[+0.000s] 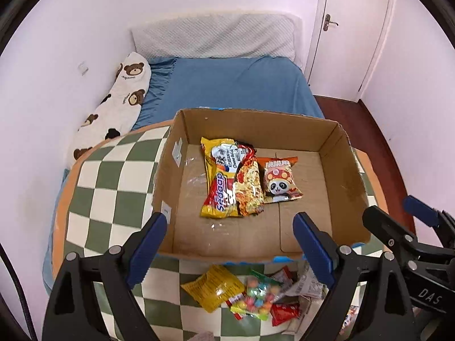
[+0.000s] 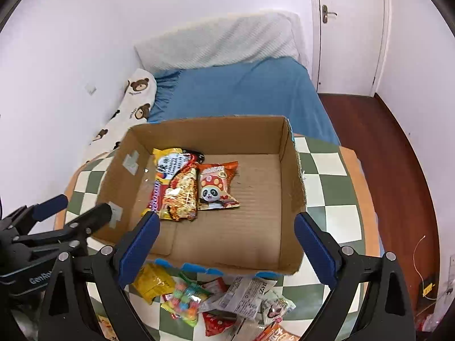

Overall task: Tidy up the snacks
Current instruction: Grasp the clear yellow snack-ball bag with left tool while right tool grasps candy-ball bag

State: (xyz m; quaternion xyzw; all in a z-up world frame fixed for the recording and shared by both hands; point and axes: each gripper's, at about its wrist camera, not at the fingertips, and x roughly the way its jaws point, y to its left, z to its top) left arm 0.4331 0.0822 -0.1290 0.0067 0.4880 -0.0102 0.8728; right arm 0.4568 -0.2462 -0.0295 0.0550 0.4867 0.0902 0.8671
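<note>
An open cardboard box [image 1: 344, 170] [image 2: 293, 176] sits on a green-and-white checkered mat [image 1: 113, 176] [image 2: 330, 182]. Inside lie a yellow Sedaap noodle pack [image 1: 221, 187] [image 2: 159, 182], a red noodle pack [image 1: 250, 187] [image 2: 182, 196] and an orange panda snack bag [image 1: 280, 180] [image 2: 216, 187]. A pile of loose snacks lies in front of the box: a yellow bag [image 1: 213, 287] [image 2: 152, 282], a colourful candy bag [image 1: 257, 295] [image 2: 186, 301], red and white packets [image 2: 247, 295]. My left gripper [image 1: 230, 250] and right gripper [image 2: 226, 248] are open and empty, above the box's near edge.
The mat lies on a bed with a blue sheet [image 1: 236, 88], a bear-print pillow [image 1: 113, 108] at the left wall and a white pillow [image 1: 216, 37] at the head. A door [image 1: 352, 28] and red wood floor [image 2: 384, 153] are at the right.
</note>
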